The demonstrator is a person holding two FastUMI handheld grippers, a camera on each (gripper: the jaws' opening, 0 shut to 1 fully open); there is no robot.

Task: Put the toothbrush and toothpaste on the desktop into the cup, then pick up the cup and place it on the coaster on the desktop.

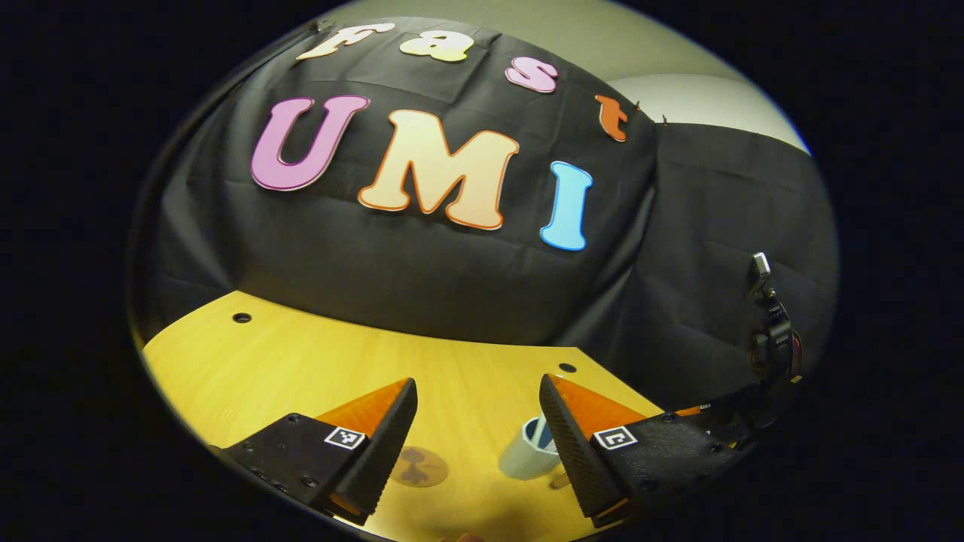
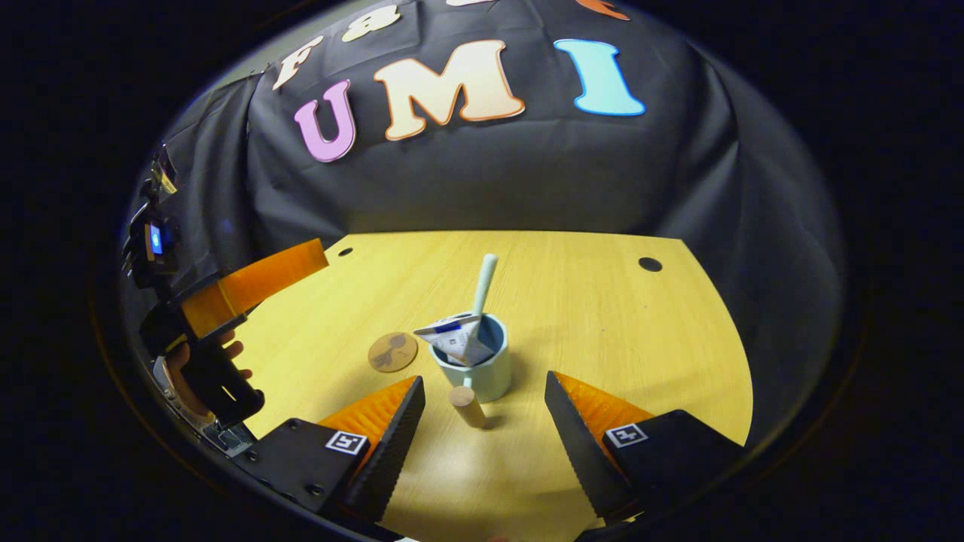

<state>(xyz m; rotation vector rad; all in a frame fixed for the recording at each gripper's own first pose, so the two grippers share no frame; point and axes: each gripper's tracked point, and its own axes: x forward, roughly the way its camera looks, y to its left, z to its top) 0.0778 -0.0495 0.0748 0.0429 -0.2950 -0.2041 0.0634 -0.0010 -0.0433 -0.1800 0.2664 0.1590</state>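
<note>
In the right gripper view a pale blue cup (image 2: pixel 482 376) stands upright on the wooden desktop (image 2: pixel 617 324). A light toothbrush (image 2: pixel 484 282) and a white toothpaste tube (image 2: pixel 454 339) stick out of it. The cup's short wooden handle (image 2: pixel 468 406) points toward my right gripper (image 2: pixel 482 391), which is open just in front of it, apart from it. The round brown coaster (image 2: pixel 392 351) lies bare, just left of the cup. My left gripper (image 1: pixel 477 395) is open and held above the desk, with the cup (image 1: pixel 527 455) and the coaster (image 1: pixel 419 467) low between its fingers.
A hand (image 2: pixel 215 357) holds the left gripper (image 2: pixel 256 282) at the desk's left side in the right gripper view. Small dark holes (image 2: pixel 649 264) mark the desktop's far corners. Black cloth walls close in behind the desk. The right gripper's body (image 1: pixel 768 339) rises at the right.
</note>
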